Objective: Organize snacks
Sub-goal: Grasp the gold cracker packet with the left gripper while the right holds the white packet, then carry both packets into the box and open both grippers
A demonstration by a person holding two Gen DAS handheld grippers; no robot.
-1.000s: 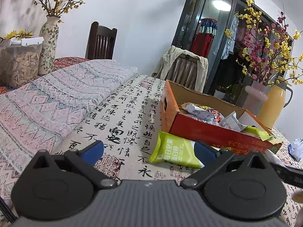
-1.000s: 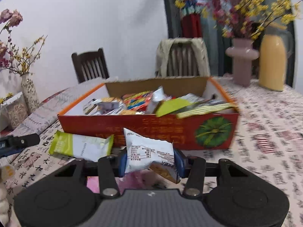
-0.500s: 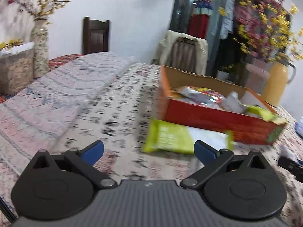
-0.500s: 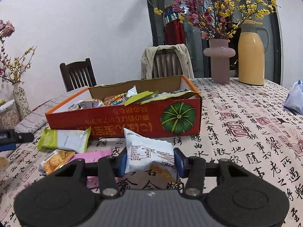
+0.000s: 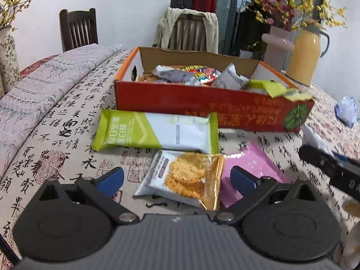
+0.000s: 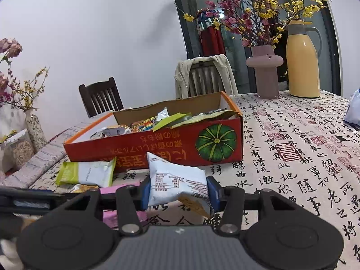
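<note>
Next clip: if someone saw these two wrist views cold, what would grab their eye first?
Most likely the open red cardboard box with the green pumpkin print, heaped with snack packets, mid-table on the calligraphy-print tablecloth. Next, the white snack packet clamped in the right gripper just in front of the box. Then the loose packets by the closing left gripper: a green-and-white bar wrapper, with a gold-edged cracker packet between the jaws, untouched.

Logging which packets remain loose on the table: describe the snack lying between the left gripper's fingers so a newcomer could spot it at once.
Start from the red cardboard box on the calligraphy tablecloth. In front of it lies a long green-and-white bar packet, and nearer the camera sits the cracker packet. Unlike the plain pink packet beside it, it has a golden edge and shows browned crackers.
</note>
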